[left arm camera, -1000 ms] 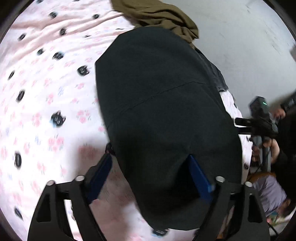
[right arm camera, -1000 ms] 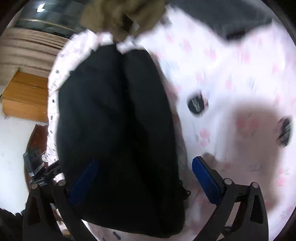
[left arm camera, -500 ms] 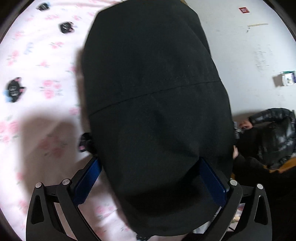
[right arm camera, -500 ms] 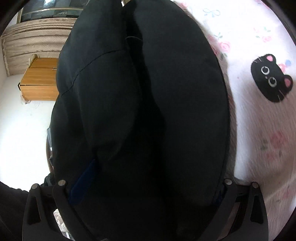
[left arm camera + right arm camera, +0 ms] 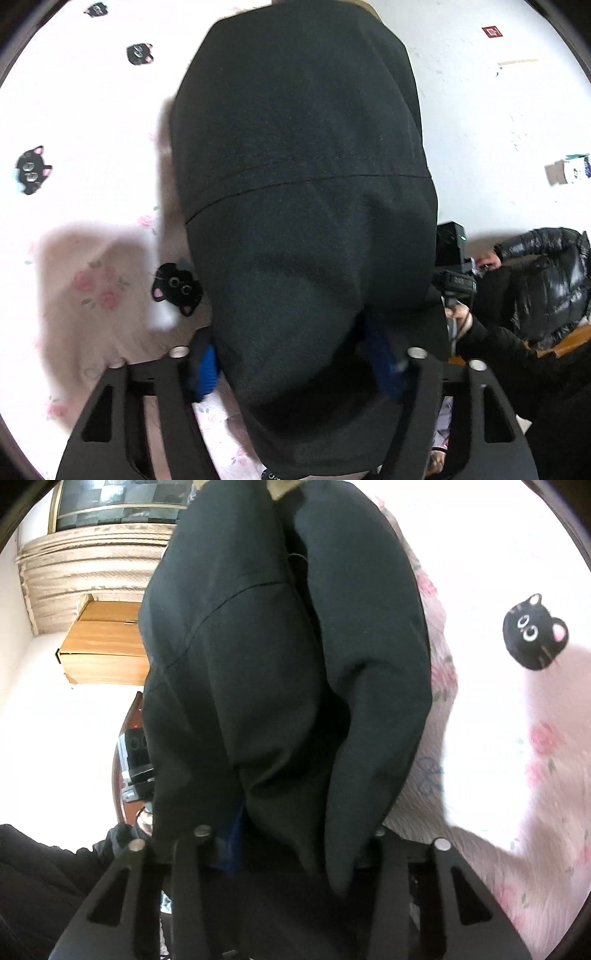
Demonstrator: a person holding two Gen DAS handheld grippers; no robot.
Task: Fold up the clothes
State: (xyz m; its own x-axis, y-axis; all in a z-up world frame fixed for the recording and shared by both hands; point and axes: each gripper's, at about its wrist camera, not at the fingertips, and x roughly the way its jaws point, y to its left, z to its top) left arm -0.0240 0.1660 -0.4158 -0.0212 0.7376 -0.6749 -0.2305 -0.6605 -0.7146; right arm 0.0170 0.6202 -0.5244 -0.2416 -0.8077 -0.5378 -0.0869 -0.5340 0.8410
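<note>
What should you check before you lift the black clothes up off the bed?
1. left gripper has cloth between its pads: ok; its jaws have just been closing on the black garment.
2. right gripper has cloth too: ok; jaws have just been closing on a bunched fold.
3. Both grips firm enough to lift: cannot tell.
4. Each gripper catching only the layers meant: cannot tell; the fabric hides the pads.
5. Garment lying smooth on the pink bedsheet: not ok; it bunches in the right wrist view.
</note>
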